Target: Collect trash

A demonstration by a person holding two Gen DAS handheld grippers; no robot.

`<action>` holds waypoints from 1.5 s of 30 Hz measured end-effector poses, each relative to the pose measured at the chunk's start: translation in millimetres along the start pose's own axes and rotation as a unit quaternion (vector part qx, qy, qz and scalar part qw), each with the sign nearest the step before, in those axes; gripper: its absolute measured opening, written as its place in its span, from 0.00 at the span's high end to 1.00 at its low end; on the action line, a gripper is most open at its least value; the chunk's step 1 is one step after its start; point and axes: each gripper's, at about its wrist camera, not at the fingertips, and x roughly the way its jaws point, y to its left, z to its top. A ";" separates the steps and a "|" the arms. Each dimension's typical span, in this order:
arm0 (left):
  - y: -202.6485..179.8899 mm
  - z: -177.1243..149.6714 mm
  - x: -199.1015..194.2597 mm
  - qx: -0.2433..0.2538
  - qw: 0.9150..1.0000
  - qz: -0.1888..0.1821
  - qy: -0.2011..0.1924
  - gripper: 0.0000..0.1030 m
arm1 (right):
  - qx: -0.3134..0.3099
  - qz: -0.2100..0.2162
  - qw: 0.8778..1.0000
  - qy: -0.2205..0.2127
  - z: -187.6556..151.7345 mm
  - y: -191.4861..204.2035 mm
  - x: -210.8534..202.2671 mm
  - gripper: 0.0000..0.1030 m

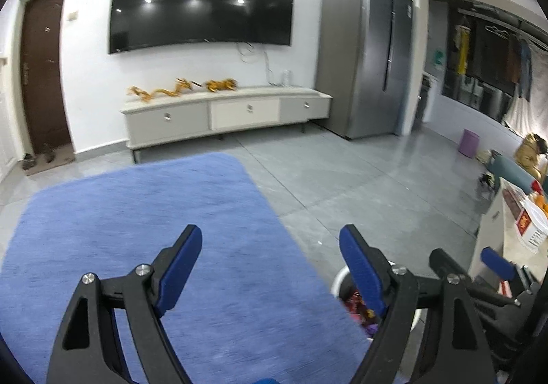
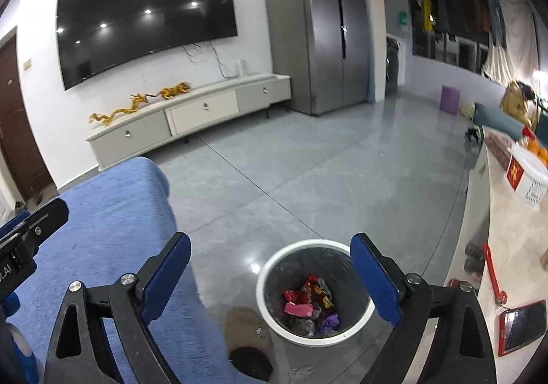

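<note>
The bin (image 2: 313,288) stands on the floor below the spread, empty right tool (image 2: 270,281), holding wrappers (image 2: 308,305). The left tool (image 1: 270,267), also spread, hangs over the rug (image 1: 137,230).

This is a living room in a home. A big black TV (image 1: 202,0) hangs on the white wall. Under it stands a long, low cabinet (image 1: 226,113) with drawers, and gold dragon toys (image 1: 161,92) lie on top. A tall gray fridge (image 1: 370,51) stands in the corner. A soft blue rug (image 1: 137,230) covers part of the gray tile floor (image 2: 308,161). Clothes (image 2: 424,3) hang on a rail at the back. Shoes (image 1: 37,158) sit by the brown door (image 1: 42,65).
</note>
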 end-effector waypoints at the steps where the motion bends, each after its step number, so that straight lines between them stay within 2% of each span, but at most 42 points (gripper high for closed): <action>1: 5.8 -1.3 -5.5 -0.002 1.000 0.005 -0.003 0.21 | -0.004 0.001 1.000 -0.003 -0.9 3.8 -2.9 0.06; 3: 21.6 -3.8 -18.0 -0.010 1.000 0.016 -0.008 0.20 | -0.014 0.003 1.000 -0.010 -1.5 14.6 -8.6 0.05; 6: 40.2 -9.4 -31.1 -0.019 0.999 0.037 -0.015 0.09 | -0.030 0.005 0.999 -0.018 -3.6 30.4 -15.8 0.02; 10: 58.6 -13.9 -44.2 -0.027 0.997 0.062 -0.027 0.02 | -0.054 0.005 0.998 -0.029 -7.5 52.1 -24.0 0.01; 13: 71.1 -16.2 -53.8 -0.032 0.995 0.084 -0.033 0.00 | -0.064 0.002 0.997 -0.038 -9.6 61.9 -31.4 0.01; 20: 80.3 -22.6 -66.0 -0.041 0.990 0.126 -0.038 0.00 | -0.081 -0.037 0.994 -0.062 -16.3 73.0 -44.6 0.00; 37: 60.5 -25.0 -95.3 -0.025 0.986 0.143 -0.076 0.00 | -0.055 -0.039 0.991 -0.119 -18.1 50.5 -75.3 0.00; 45: 57.2 -23.3 -104.0 -0.022 0.986 0.144 -0.084 0.00 | -0.038 -0.035 0.990 -0.130 -17.9 39.2 -84.7 0.00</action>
